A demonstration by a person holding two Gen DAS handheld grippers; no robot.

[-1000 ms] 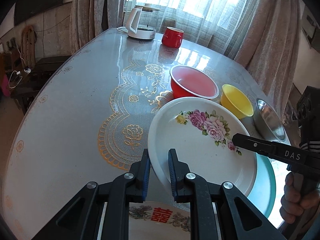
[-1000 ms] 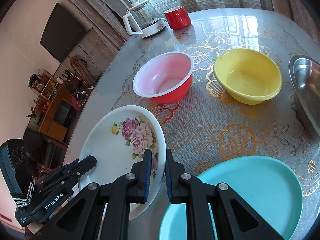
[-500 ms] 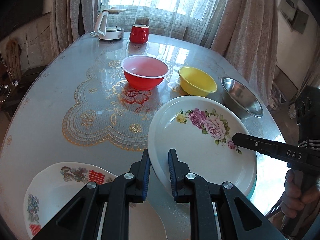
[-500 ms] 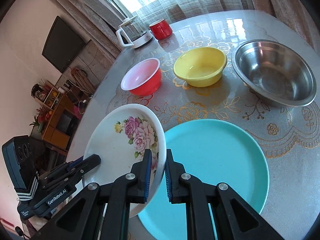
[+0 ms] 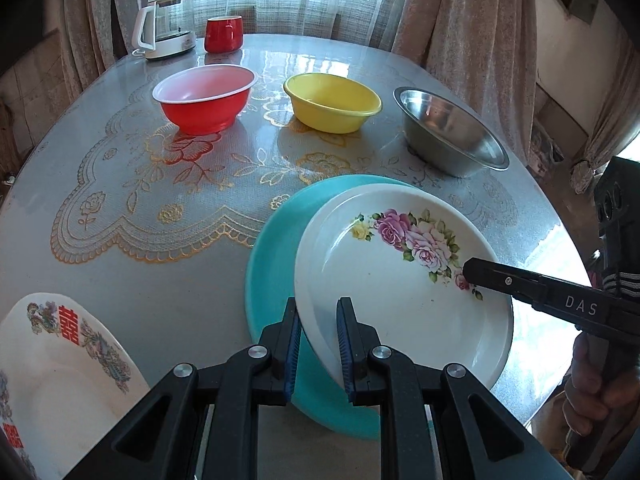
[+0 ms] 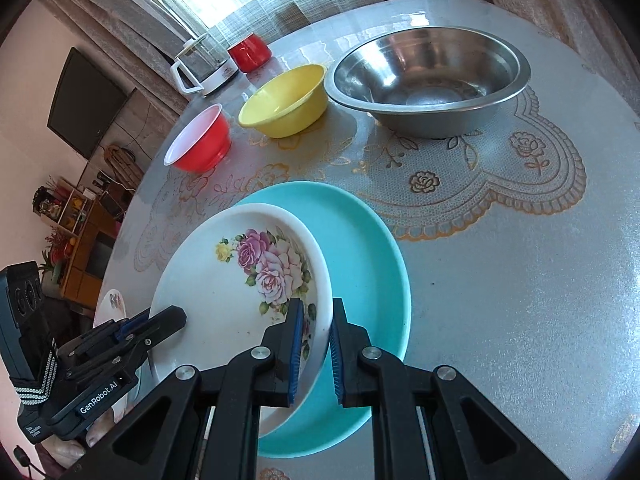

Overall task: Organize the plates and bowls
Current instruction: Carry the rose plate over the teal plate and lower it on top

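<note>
A white plate with pink roses is held by both grippers just over a teal plate on the table. My left gripper is shut on its near left rim. My right gripper is shut on its opposite rim, and also shows in the left wrist view. A red bowl, a yellow bowl and a steel bowl stand in a row behind.
A white plate with red characters lies at the near left of the table. A glass kettle and a red cup stand at the far edge. Curtains hang behind. The table edge is close on the right.
Both grippers carried the rose plate rightwards and lower, so it now sits over the teal plate. The teal plate shows out from under it on the left.
</note>
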